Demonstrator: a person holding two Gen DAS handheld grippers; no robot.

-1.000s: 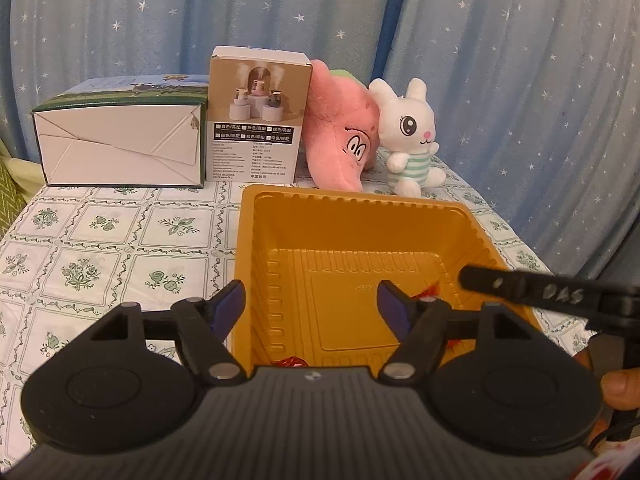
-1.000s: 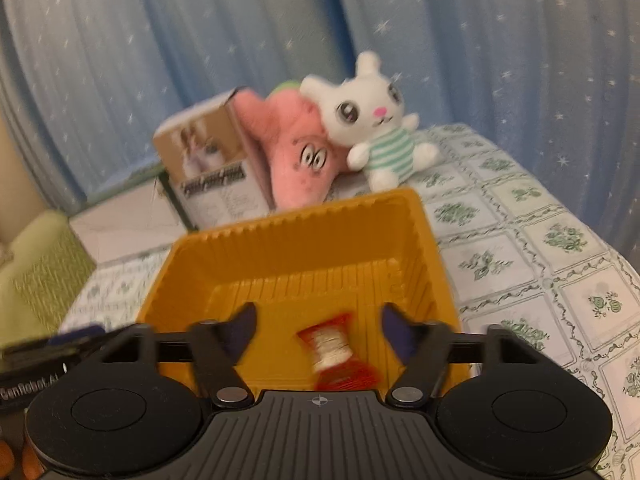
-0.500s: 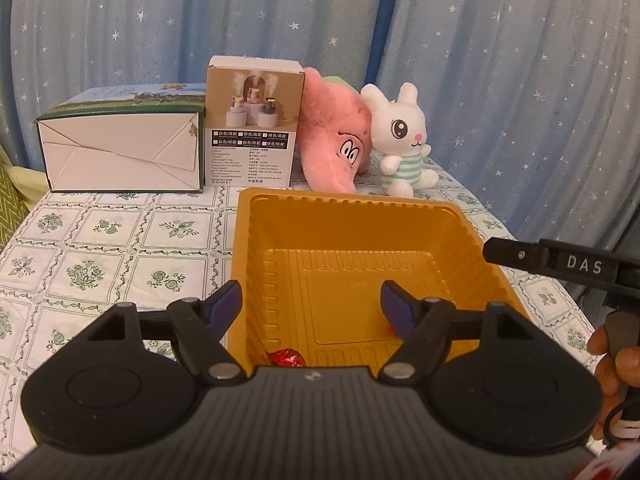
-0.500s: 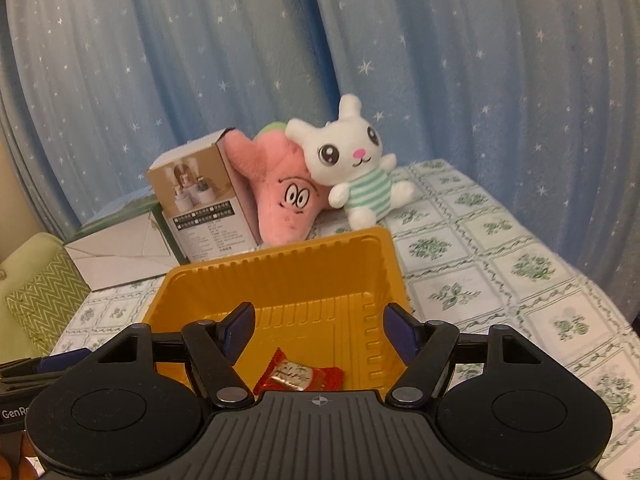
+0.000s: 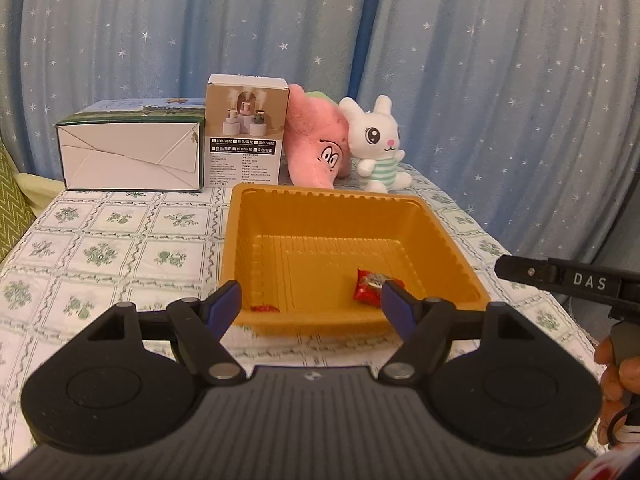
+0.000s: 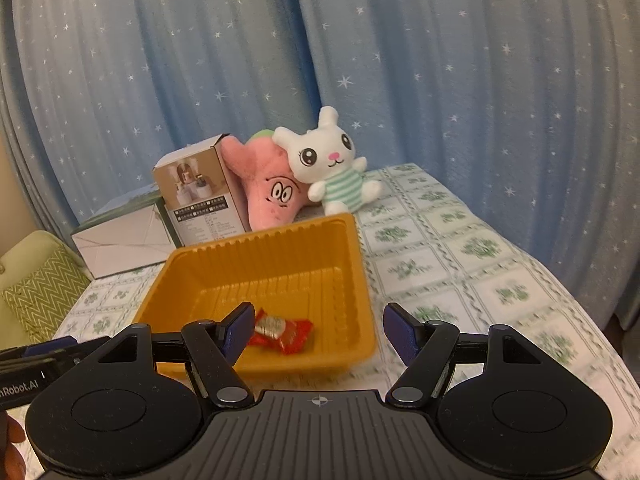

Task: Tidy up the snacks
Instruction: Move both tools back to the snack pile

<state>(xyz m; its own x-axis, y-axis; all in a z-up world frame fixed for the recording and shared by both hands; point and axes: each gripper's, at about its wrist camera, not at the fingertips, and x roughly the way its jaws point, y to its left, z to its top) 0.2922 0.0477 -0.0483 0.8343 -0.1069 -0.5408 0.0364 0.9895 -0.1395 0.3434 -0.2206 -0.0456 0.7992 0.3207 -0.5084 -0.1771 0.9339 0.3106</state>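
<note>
Nearest of all, the left gripper (image 5: 310, 300) hangs with its blue-tipped jaws spread apart and nothing between them, just short of the near wall of the orange plastic tray (image 5: 280, 196). Likewise the right gripper (image 6: 320, 326) has its jaws parted and empty; its left fingertip (image 6: 240, 326) overlaps the tray in the picture, while the right one stands over the tablecloth beside the tray's corner. At the right edge of the left wrist view a hand (image 5: 616, 384) grips the handle of the right gripper, of which a black bar lettered DAS shows. Inside the tray lie two red-wrapped candies: a larger one (image 5: 370, 286) with a silvery middle on the floor toward the right side, and a smaller red one (image 5: 265, 308) tucked against the near wall, mostly hidden by the rim. The tray sits on a table covered by a white cloth with green floral squares (image 5: 120, 248). Beyond it, along the far edge, stand a white carton with a green top (image 5: 128, 156), an upright product box (image 5: 244, 132), a pink star plush (image 5: 316, 140) leaning over, and a white rabbit plush (image 5: 378, 148) in a striped shirt. Behind everything hangs a blue curtain (image 5: 480, 60) dotted with white stars, and a green zigzag cushion (image 6: 38, 292) shows at the left.
</note>
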